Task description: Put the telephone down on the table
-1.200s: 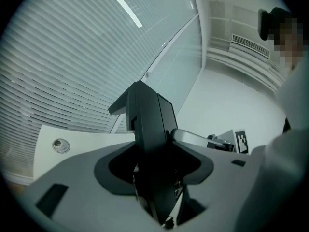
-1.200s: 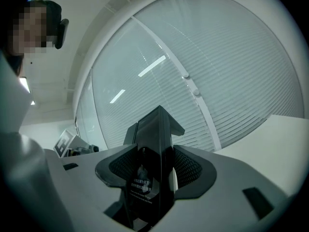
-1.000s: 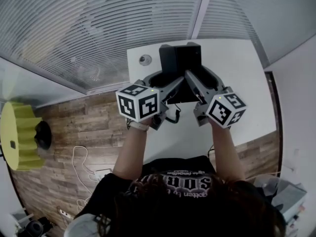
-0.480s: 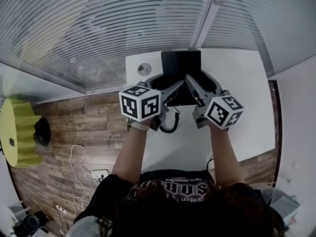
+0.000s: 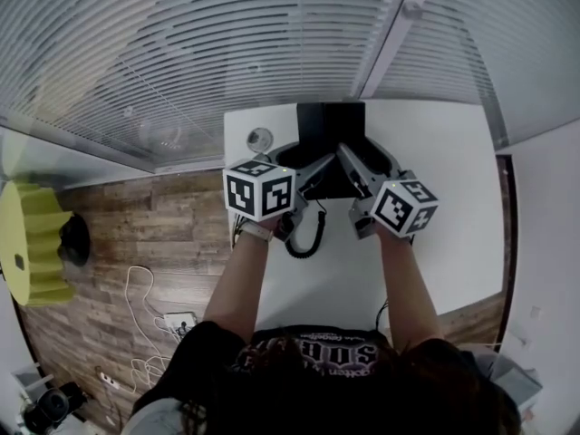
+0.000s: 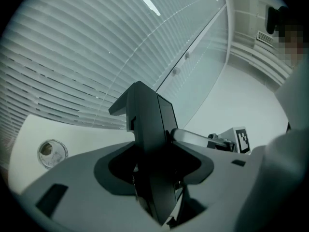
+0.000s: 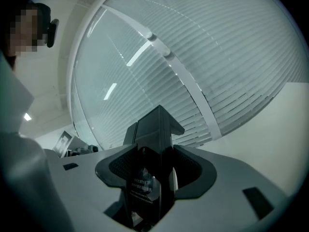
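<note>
The person is holding the black boxy plastic telephone (image 5: 331, 123) between two tools, over the far part of the white flat table (image 5: 453, 188), close to the window blinds. I am judging that it is not resting on the table yet, though no view is showing its underside. The left tool (image 5: 308, 159) is clamping on the left side of the telephone and the right tool (image 5: 367, 159) is clamping on its right side, each with wide jaws and the dark body filling the gap. Several things may be going wrong from here. If one tool is letting go before the other, the telephone is probably tipping and dropping on one edge. If the two hands are lowering unevenly, the body may be twisting out of the pads, because the plastic is looking smooth. The black coiled cord (image 5: 313, 234) is hanging on the side toward the person, so it may be getting trapped under the base and leaving the telephone tilted. The small round pale thing (image 5: 259, 140) is lying on the table near the telephone's left side, where the left tool may be knocking it. I am counting one telephone, one coiled cord, two tools, one table and one small round thing.
</note>
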